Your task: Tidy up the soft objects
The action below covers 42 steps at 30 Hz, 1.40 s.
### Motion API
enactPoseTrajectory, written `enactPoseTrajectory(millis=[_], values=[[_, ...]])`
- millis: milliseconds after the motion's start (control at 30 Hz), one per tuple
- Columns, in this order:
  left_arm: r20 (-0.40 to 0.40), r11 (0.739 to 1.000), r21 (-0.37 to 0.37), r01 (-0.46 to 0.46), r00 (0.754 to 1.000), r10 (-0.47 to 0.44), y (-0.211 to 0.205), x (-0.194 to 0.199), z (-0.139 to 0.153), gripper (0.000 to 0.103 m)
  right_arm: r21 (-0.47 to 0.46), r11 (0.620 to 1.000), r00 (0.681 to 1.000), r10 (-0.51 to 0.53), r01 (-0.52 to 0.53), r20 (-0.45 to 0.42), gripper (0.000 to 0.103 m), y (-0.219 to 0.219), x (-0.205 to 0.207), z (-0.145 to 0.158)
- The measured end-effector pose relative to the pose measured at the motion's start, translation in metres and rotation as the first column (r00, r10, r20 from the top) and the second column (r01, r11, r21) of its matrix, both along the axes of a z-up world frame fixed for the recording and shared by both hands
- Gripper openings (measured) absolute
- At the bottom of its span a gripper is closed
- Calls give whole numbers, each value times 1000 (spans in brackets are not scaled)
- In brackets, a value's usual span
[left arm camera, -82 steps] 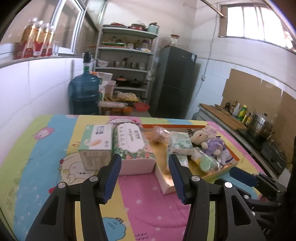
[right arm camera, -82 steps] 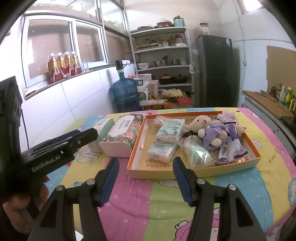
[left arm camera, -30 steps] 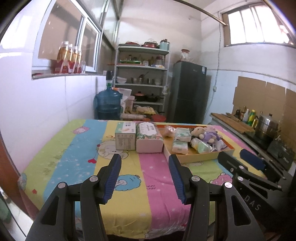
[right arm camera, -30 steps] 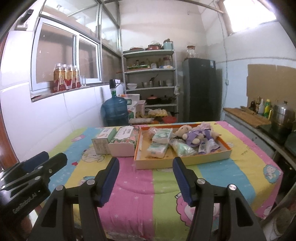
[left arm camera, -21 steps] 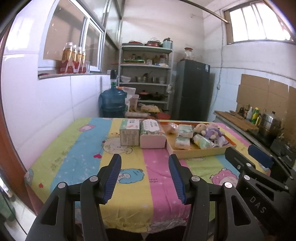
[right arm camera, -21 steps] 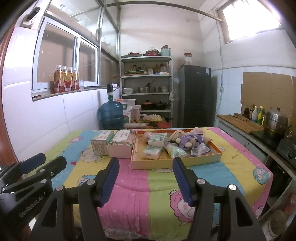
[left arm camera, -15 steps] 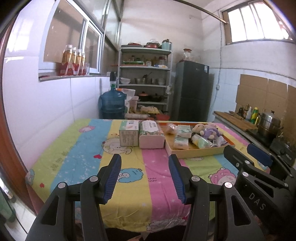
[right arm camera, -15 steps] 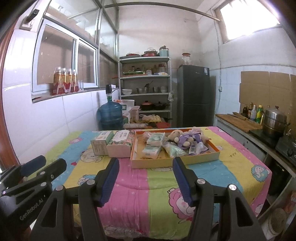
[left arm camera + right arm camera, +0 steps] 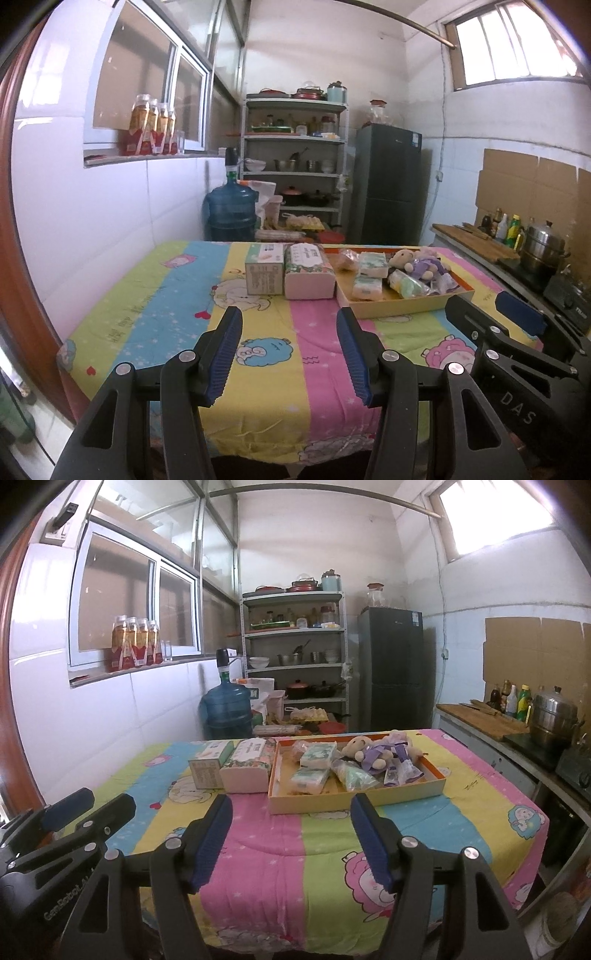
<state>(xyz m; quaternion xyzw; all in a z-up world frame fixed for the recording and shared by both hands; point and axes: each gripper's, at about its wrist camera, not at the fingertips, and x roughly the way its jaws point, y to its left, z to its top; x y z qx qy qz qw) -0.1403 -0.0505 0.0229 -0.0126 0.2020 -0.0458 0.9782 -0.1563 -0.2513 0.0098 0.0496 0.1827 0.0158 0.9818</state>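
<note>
While the soft things sit gathered in the orange tray (image 9: 406, 792) at the far middle of the table, I can pick out a plush bear (image 9: 364, 751) in a purple outfit, two green-patterned tissue packs (image 9: 317, 755), one in front of the other, and a clear bag with a green item (image 9: 352, 775) inside. Small purple-printed packets (image 9: 400, 766) lie beside the bear, toward the right side of the tray. Just left of the tray, touching its wall, a floral tissue brick (image 9: 247, 766) lies next to a green-and-white box (image 9: 208, 766). All of this rests on a striped cartoon cloth (image 9: 332, 849) covering the table.

My right gripper (image 9: 291, 840) is back at the near edge, well apart from the tray; its jaws have just been opening and stand wide with nothing between them. My left gripper (image 9: 288, 350) hangs at the near edge too, jaws spread and bare.

Behind the table I see a blue water jug (image 9: 227, 710), a metal shelf (image 9: 295, 646) of cookware and a dark fridge (image 9: 393, 668).
</note>
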Motion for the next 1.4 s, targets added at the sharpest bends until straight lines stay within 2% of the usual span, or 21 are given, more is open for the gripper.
enactPoseTrajectory(millis=[1400], values=[[6, 1000, 5, 3, 1000, -3, -1, -3, 2, 55, 3, 1000, 1000, 2, -2, 3, 69, 2, -1, -1]])
